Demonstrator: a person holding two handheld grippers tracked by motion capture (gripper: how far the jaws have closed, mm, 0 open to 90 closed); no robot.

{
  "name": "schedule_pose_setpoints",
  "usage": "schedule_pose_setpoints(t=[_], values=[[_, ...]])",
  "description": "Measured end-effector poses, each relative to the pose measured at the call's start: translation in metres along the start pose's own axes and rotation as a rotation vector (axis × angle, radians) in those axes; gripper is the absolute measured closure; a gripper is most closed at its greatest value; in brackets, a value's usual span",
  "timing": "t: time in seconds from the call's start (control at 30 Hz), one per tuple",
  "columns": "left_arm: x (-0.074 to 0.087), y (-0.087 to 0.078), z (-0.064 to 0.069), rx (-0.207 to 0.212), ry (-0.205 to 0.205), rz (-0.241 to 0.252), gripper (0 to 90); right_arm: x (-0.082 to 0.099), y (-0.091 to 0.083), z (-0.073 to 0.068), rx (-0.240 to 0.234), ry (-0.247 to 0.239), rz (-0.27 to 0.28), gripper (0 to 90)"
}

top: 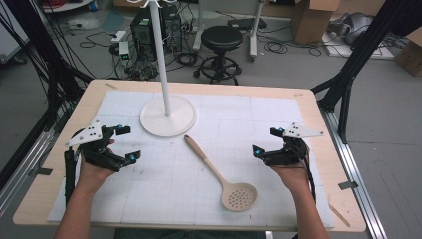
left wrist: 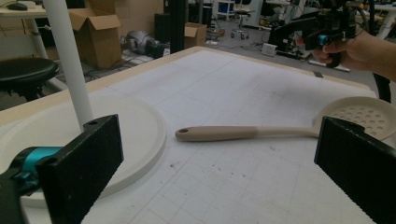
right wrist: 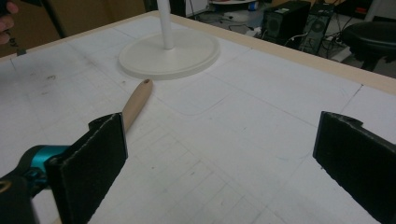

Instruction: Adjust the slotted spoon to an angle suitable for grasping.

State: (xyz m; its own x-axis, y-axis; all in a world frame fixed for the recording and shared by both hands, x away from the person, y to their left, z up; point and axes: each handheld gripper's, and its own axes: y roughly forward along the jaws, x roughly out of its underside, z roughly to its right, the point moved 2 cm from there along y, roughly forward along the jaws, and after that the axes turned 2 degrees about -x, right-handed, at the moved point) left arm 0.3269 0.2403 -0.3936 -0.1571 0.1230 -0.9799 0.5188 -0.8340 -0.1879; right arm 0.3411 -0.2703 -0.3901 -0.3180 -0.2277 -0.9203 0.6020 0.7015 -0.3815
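Note:
A beige slotted spoon (top: 219,172) lies flat on the white gridded mat (top: 278,114), handle toward the stand and perforated bowl (top: 239,195) near the front. My left gripper (top: 130,143) is held open to the left of the spoon, nothing between its jaws. My right gripper (top: 264,141) stands open to the spoon's right, also empty. In the left gripper view the spoon (left wrist: 219,133) lies across the mat beyond the open gripper (left wrist: 219,172). The right gripper view shows the handle end (right wrist: 137,102) beside the left jaw of the open gripper (right wrist: 219,163).
A white stand with a round base (top: 167,119) and a tall pole (top: 161,55) sits at the back middle of the mat. Behind the table are a black stool (top: 221,37), computer cases, cables and cardboard boxes. Black frame legs flank the table.

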Motion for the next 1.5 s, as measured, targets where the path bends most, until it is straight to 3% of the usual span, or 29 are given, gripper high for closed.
schedule_pose_setpoints(t=[1.03, 1.23, 1.5], values=[[-0.002, -0.001, 0.000, -0.001, 0.011, 0.010, 1.7, 0.001, 0.001, -0.002, 0.003, 0.013, -0.018, 1.7], [-0.003, -0.001, 0.000, 0.006, 0.010, 0.017, 1.7, -0.006, 0.005, -0.009, -0.029, 0.044, 0.003, 1.7], [-0.003, 0.001, -0.002, 0.006, 0.016, 0.017, 1.6, -0.022, 0.017, -0.027, -0.057, 0.024, -0.017, 1.7]])
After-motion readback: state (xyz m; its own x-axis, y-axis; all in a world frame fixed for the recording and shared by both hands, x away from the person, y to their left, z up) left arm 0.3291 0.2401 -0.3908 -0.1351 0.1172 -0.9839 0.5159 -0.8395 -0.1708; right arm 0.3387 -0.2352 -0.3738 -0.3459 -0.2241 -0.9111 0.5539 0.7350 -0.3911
